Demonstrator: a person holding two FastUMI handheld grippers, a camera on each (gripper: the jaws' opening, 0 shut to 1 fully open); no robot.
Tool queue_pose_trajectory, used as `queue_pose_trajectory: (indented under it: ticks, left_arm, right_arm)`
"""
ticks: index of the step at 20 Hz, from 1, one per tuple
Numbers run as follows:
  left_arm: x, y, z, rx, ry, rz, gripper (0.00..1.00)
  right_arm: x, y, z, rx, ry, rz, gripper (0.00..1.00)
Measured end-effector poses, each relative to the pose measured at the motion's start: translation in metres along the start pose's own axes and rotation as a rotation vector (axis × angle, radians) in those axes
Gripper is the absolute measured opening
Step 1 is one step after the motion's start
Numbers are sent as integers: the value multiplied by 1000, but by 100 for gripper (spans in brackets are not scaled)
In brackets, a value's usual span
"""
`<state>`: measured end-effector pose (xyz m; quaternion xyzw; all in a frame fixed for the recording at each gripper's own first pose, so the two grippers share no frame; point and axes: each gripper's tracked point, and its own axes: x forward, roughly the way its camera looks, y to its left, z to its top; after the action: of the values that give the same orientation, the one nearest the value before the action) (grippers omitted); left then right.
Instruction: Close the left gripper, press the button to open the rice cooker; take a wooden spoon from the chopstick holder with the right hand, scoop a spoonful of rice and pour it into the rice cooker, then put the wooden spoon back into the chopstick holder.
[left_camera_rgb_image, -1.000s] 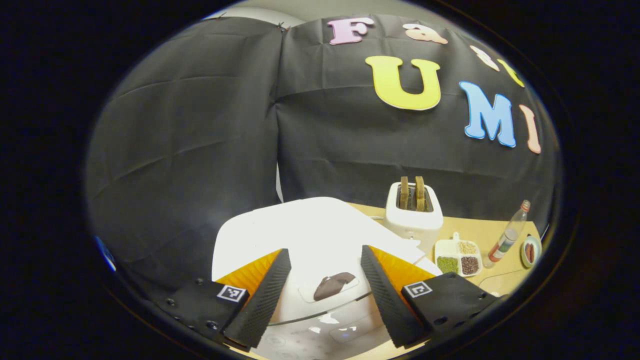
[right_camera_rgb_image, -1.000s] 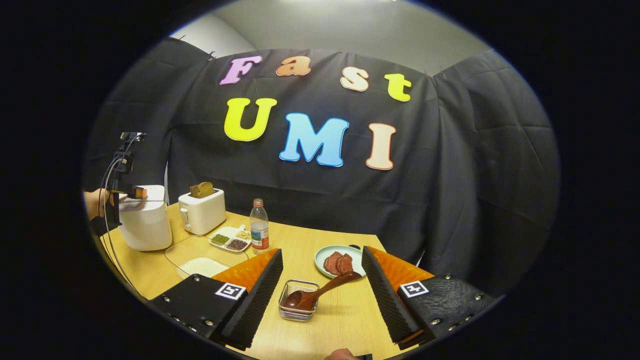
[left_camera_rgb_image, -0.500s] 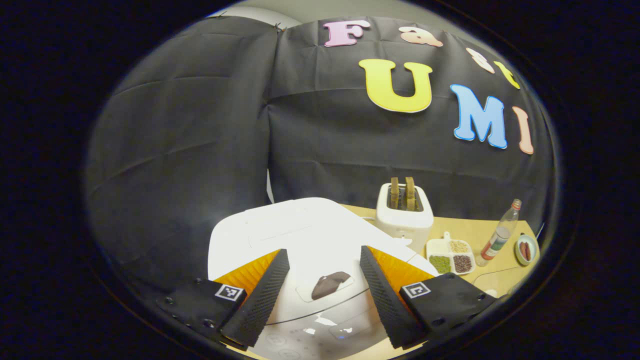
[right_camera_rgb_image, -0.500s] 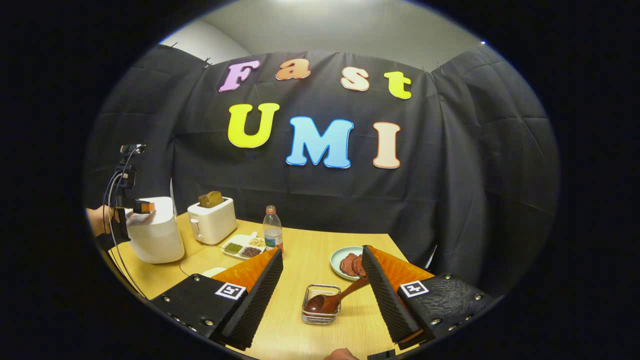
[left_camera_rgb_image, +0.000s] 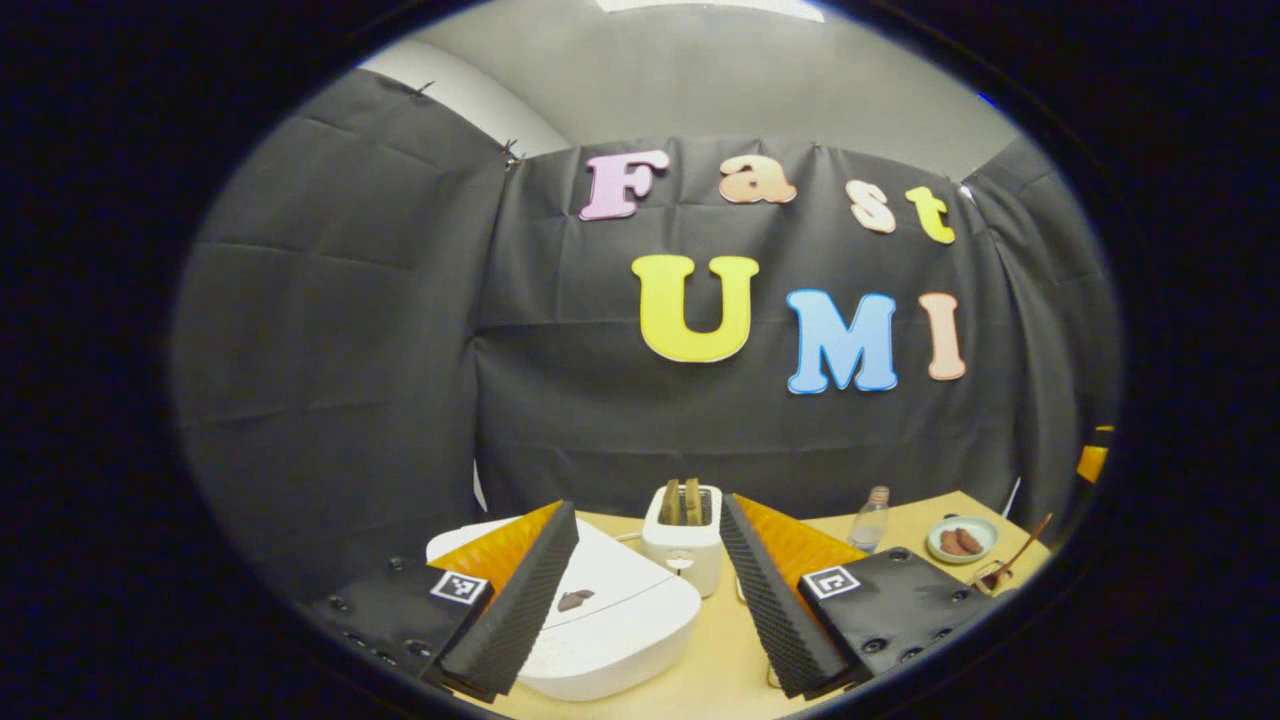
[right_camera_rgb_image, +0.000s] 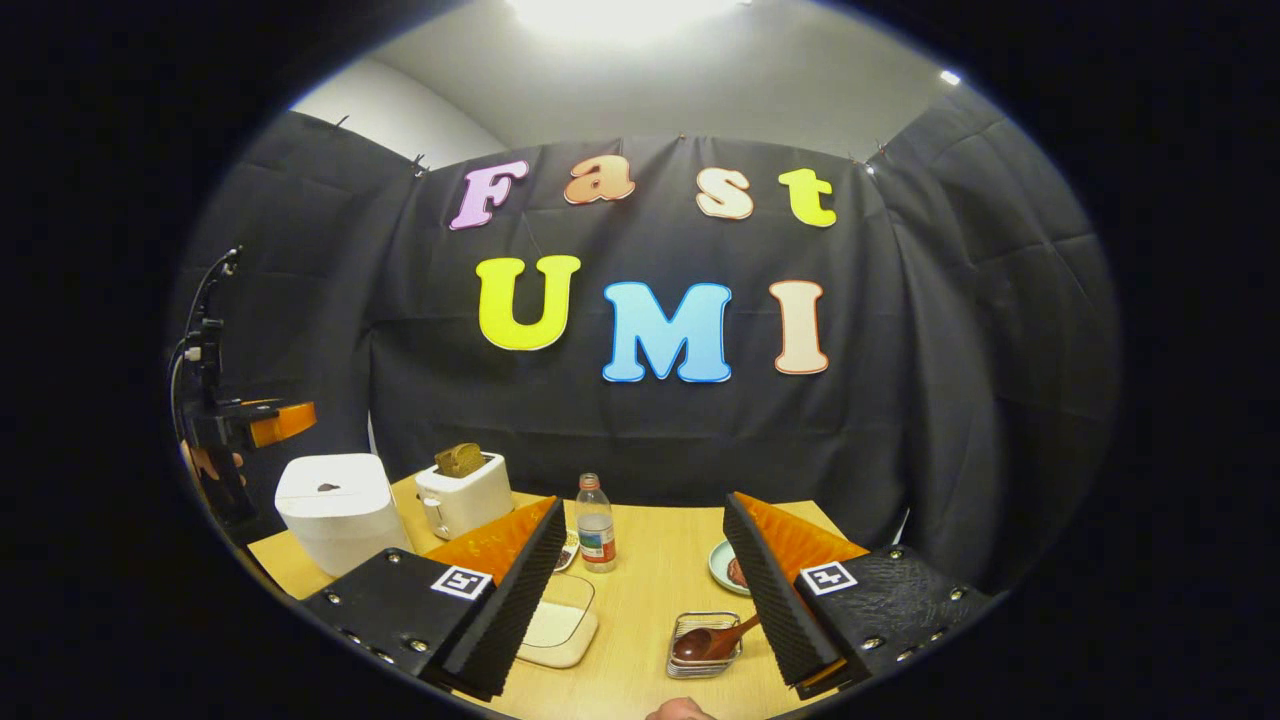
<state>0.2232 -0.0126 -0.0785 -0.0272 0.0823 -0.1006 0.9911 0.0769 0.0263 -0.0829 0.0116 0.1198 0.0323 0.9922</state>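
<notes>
Claws both spread wide and holding nothing: left claw (left_camera_rgb_image: 648, 600) raised above shut rice cooker (left_camera_rgb_image: 610, 620) on counter (right_camera_rgb_image: 640, 560), right claw (right_camera_rgb_image: 645, 600) above wooden spoon (right_camera_rgb_image: 708, 640) leaning in chopstick holder (right_camera_rgb_image: 703, 648) (handle within reach, likely for grasping).

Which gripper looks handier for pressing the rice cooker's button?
Left. The left gripper hangs open over the closed rice cooker; the right gripper sits across the table by the wooden spoon.
</notes>
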Motion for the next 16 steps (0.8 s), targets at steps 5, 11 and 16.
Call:
queue_pose_trajectory:
  ticks: [5,11,16]
  left_arm:
    - [-42,-7,19,29,-59,-18,99]
    - [-62,-3,28,47,-93,-23,98]
    - [-68,5,24,41,-81,-38,98]
  right_arm:
    - [6,15,3,-4,-21,15,96]
    - [18,27,25,43,-56,10,96]
    - [21,41,30,33,-72,20,96]
